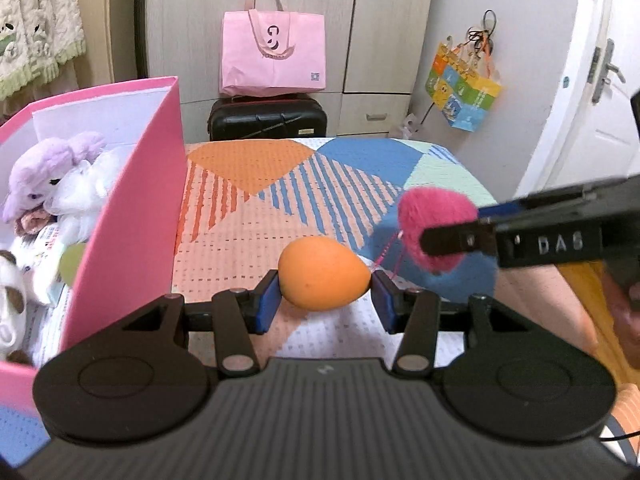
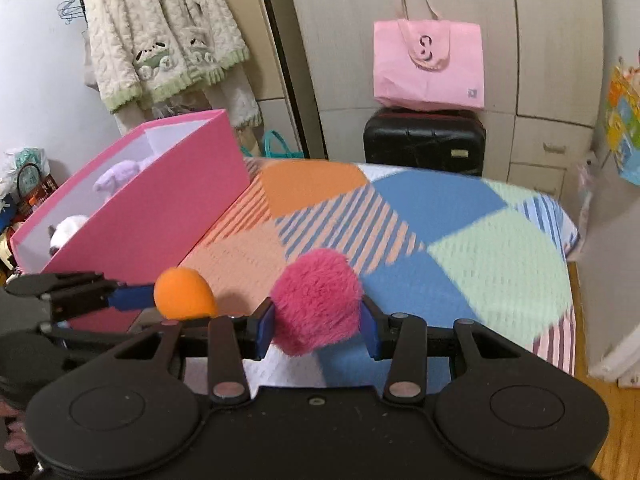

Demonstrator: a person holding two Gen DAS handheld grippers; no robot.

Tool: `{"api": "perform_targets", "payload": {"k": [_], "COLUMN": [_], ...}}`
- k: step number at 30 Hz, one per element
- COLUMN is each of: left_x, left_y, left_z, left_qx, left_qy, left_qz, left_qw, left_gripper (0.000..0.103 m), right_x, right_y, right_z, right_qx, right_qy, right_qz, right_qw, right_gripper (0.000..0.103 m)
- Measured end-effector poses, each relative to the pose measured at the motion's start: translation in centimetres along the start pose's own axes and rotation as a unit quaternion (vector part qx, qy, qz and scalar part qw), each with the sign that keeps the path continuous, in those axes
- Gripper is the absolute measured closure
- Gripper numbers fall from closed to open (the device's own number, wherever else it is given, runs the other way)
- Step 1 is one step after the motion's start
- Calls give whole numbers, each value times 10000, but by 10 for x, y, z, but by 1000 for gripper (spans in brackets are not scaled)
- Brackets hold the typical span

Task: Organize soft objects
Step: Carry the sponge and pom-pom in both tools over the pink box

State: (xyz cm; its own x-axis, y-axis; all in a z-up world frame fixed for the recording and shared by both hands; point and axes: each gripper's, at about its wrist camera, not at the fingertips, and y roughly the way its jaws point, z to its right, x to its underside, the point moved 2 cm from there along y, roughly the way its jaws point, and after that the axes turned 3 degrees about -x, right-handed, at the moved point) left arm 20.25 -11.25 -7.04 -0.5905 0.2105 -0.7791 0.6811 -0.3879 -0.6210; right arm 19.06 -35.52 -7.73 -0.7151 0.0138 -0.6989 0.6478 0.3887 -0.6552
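Note:
My left gripper is shut on an orange egg-shaped sponge, held above the patterned bed cover. My right gripper is shut on a fuzzy magenta pompom; the pompom with its pink cord also shows in the left wrist view, to the right of the sponge. The sponge and left gripper appear at the left in the right wrist view. A pink box at the left holds a purple plush, white plush toys and other soft things.
A black suitcase with a pink tote bag on it stands beyond the bed's far end. A colourful bag hangs on the wardrobe at the right. A fluffy cream jacket hangs behind the box. A door is at the far right.

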Motion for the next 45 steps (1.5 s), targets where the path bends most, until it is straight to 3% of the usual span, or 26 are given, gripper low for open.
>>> {"api": "perform_targets", "payload": {"k": [7,13,18,24,29,36,45], "left_x": [9,18,26,31,26,15,-15], "left_y": [-29,-65,-86,-120,-152,-184,-169], "left_z": [0,-5,-22,-42,-64,-103,-130], "left_qx": [466,552,917,813,769,597,489], "left_qy": [206,525,495,672,631,232,-79], "left_qz": [-332,-372,-800,-793,-648,11,560], "left_qw": [9981,9964,9913,9913,9929,9979,9972], "left_gripper": [55,55,55,55,55,55,54], "right_x": [22,31,35,32,23,0,-47], "right_y": [-30,-50,-59,-65,-66,-64,-28], "right_z": [-37,-75,-102,-134,-157,-175,-192], "right_qx": [60,-283,-639,-905,-1220,-1339,-1334], "right_qy": [-94,-288,-356,-497,-582,-767,-1054], "right_qz": [7,-223,-453,-459,-411,185,589], "right_qw": [9999,9989,9963,9936,9900,9878,9837], "right_gripper": [55,55,55,55,55,54,54]}}
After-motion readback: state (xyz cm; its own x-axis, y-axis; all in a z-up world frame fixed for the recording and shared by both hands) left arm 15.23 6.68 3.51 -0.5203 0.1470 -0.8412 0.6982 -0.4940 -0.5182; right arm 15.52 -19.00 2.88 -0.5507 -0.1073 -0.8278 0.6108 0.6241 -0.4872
